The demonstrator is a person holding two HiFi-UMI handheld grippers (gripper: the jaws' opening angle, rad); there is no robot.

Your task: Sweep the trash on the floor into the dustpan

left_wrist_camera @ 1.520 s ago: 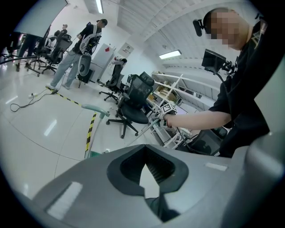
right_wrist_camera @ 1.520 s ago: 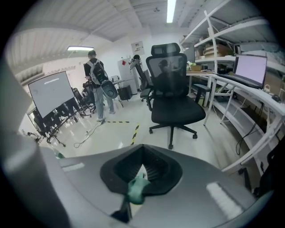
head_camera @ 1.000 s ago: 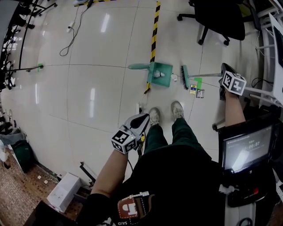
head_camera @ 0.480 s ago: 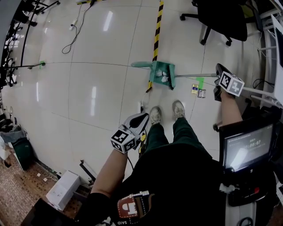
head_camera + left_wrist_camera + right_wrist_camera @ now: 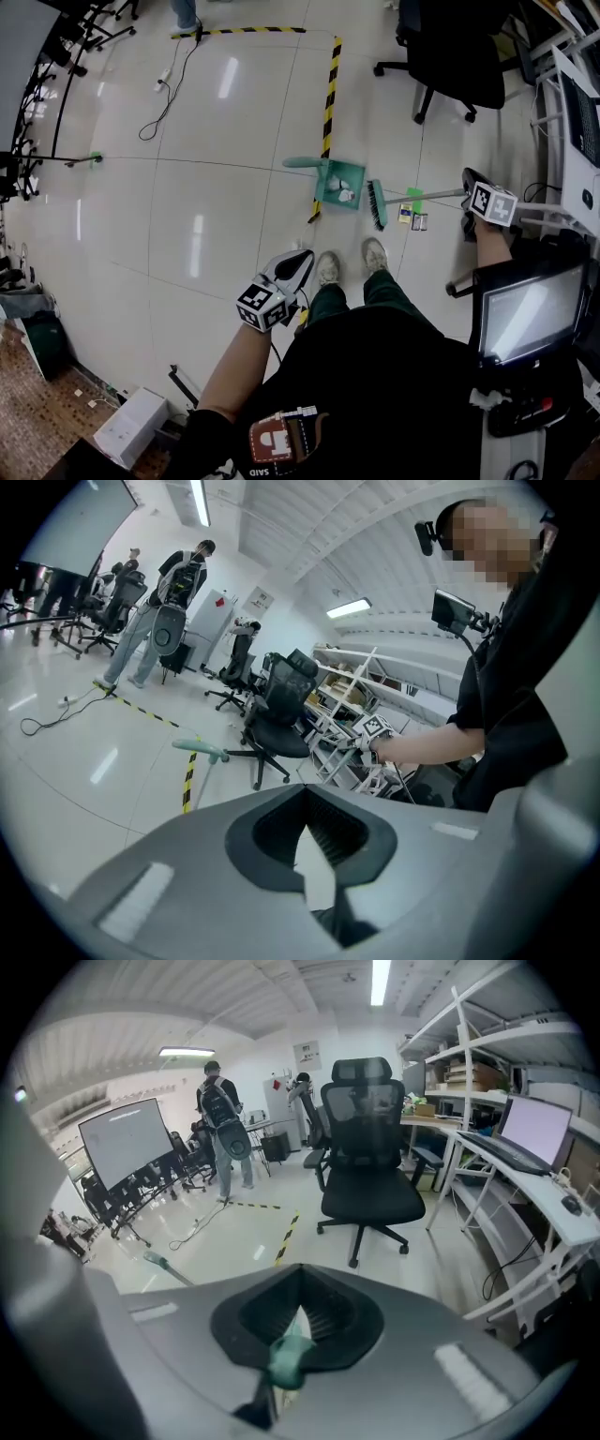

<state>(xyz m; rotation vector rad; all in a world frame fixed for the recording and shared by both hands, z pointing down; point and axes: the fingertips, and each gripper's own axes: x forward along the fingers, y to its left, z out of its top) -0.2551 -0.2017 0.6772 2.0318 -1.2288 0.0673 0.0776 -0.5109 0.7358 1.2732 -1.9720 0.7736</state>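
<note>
Right gripper (image 5: 296,1333) pinches the broom (image 5: 376,204) by its handle. Left gripper (image 5: 302,261) idle, jaws pressed together, empty. Packets (image 5: 412,217) lie just right of the bristles, dustpan (image 5: 330,175) just left. Recommended: set bristles beyond packets, sweep leftward, low.

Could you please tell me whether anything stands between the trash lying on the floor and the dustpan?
Yes: the broom head itself. The small trash pieces lie on its far side from the green dustpan, so the right tool, shut on the broom handle, would probably need to carry the head over them first.
</note>
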